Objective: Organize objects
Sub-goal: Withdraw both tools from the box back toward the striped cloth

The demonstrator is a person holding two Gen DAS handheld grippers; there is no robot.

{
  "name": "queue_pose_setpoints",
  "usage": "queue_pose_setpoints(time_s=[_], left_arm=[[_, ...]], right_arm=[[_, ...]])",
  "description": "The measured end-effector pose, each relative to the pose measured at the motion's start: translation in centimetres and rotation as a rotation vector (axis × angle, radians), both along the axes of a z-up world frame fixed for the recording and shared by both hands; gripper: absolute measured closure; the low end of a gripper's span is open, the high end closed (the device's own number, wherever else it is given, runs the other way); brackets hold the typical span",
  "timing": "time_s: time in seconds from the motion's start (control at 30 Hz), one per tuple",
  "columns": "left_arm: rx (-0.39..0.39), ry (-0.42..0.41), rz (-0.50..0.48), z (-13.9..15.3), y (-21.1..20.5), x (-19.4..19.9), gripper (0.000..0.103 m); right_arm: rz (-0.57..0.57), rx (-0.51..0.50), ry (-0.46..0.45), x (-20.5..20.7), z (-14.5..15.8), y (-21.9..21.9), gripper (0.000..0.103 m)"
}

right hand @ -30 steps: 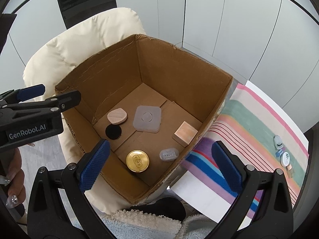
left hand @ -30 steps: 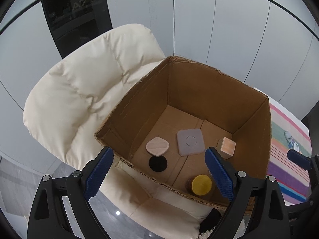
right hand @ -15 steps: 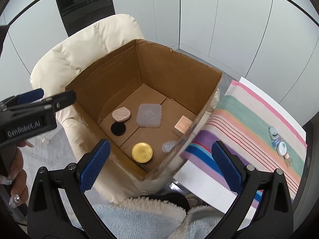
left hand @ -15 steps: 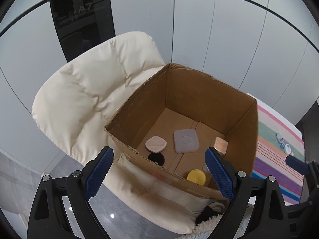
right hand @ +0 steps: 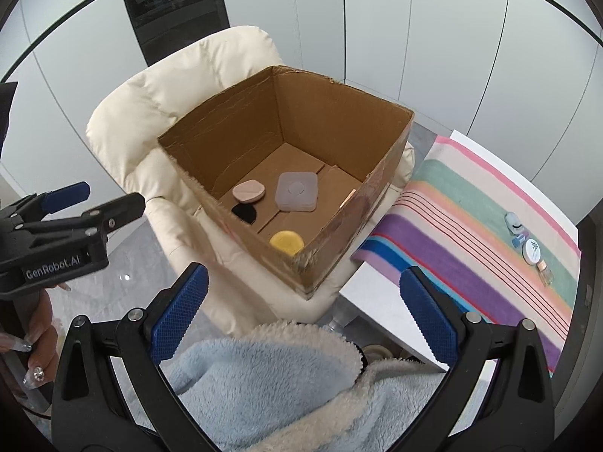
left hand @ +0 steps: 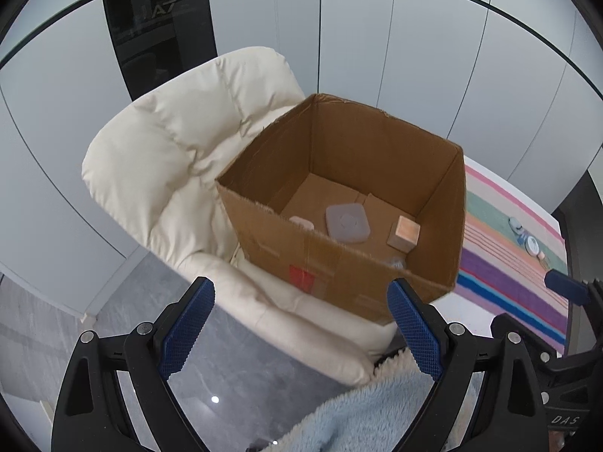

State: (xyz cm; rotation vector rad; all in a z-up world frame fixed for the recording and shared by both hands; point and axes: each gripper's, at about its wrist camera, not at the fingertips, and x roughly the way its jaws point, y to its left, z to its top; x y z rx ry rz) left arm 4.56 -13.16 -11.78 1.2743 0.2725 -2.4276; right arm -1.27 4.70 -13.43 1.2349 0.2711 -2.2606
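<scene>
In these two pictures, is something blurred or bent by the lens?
Left wrist view: sharp; the wall panel seams curve, which is fisheye distortion, with black corners. Right wrist view: the same bending; a soft smear on the cardboard box near wall; a small glare spot on the floor.

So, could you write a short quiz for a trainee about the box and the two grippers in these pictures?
1. True or false: the left gripper and the right gripper are both open and hold nothing.
2. What does the box rest on: A) the striped cloth, B) the cream chair, C) the floor?
3. In the right wrist view, which colour is the round item in the box that lies nearest to the camera?

Key:
1. True; the jaws stand wide apart with nothing between them.
2. B.
3. Yellow: the yellow disc, which lies nearer than the black disc, the pink case and the grey case.
</scene>
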Motion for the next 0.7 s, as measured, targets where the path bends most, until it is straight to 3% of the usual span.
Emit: queue_pose_setpoints(time_s=[0.3,0.7], left_arm=[[0.004,0.0,-0.009,-0.1,0.7,-0.5,0.009],[-0.014,-0.011,-0.14,-0.5,5.4,-3.5,0.009]], right_arm=[[-0.024,0.003,0.02,0.6,0.4,1.0,0.0],[-0.135,-0.007,0.019,-0.4,0.9,5.3,0.0]])
